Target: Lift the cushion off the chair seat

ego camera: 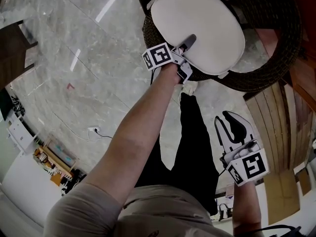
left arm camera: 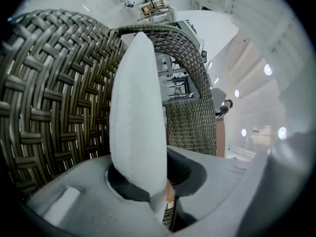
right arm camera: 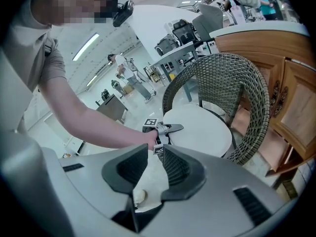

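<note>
Cushion: the white cushion (ego camera: 197, 26) lay over the seat of the chair (ego camera: 276, 58), and its near edge was in my left claw.
Left claw: my left claw (ego camera: 185, 46) reached to the chair's front, its jaws pinching the cushion's rim. In its own view the cushion (left arm camera: 138, 117) stood edge-on between the pads.
Right claw: my right claw (ego camera: 228, 127) hung well short of the chair, low at my side. Its jaws were spread with nothing between them.
Chair: the wicker back (left arm camera: 49, 93) curved close round the cushion's far side, walling it in behind and on both flanks. Only the front stood free.
Cabinet: a wooden cabinet (right arm camera: 291, 98) stood just beside the chair on my right.
Floor: pale marble floor (ego camera: 74, 58) spread to the chair's left, with a cable (ego camera: 94, 131) lying on it well apart from the chair.
Leg: my black trouser leg (ego camera: 190, 142) stood just before the chair, between my two arms.
</note>
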`<action>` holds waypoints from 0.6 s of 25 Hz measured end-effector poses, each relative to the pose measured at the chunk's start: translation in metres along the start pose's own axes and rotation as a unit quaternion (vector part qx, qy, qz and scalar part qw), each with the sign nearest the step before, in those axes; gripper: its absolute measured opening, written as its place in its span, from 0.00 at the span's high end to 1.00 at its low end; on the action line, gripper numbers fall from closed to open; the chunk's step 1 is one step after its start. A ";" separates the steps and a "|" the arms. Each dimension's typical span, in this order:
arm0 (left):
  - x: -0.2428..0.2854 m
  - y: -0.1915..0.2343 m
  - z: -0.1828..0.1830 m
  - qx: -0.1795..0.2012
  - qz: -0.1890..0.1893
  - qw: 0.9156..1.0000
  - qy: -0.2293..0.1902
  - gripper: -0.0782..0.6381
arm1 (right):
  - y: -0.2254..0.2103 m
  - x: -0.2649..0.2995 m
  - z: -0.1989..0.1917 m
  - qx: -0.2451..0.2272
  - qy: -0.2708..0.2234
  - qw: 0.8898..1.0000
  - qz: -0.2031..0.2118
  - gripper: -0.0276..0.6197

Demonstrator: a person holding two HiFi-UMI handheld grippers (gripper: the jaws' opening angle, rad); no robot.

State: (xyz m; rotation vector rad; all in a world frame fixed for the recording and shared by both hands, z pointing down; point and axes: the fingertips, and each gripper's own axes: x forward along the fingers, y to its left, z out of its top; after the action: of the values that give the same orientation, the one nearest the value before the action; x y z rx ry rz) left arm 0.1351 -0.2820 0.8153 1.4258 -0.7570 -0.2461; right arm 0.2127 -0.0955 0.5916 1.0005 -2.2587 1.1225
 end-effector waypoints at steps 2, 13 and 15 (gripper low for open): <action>-0.009 -0.006 0.003 0.002 0.000 1.000 -0.004 0.80 | 0.006 0.000 0.004 -0.004 -0.003 1.000 0.003 0.80; -0.090 -0.069 0.015 0.006 -0.028 0.999 -0.021 0.81 | 0.053 -0.010 0.033 -0.040 -0.014 0.999 0.017 0.82; -0.111 -0.086 0.016 0.003 -0.038 0.999 -0.028 0.81 | 0.064 -0.015 0.039 -0.048 -0.016 0.999 0.017 0.82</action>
State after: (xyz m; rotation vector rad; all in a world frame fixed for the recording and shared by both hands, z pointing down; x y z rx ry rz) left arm 0.0668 -0.2443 0.6971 1.4594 -0.7514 -0.3438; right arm 0.1719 -0.0943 0.5276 0.9523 -2.3398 1.0069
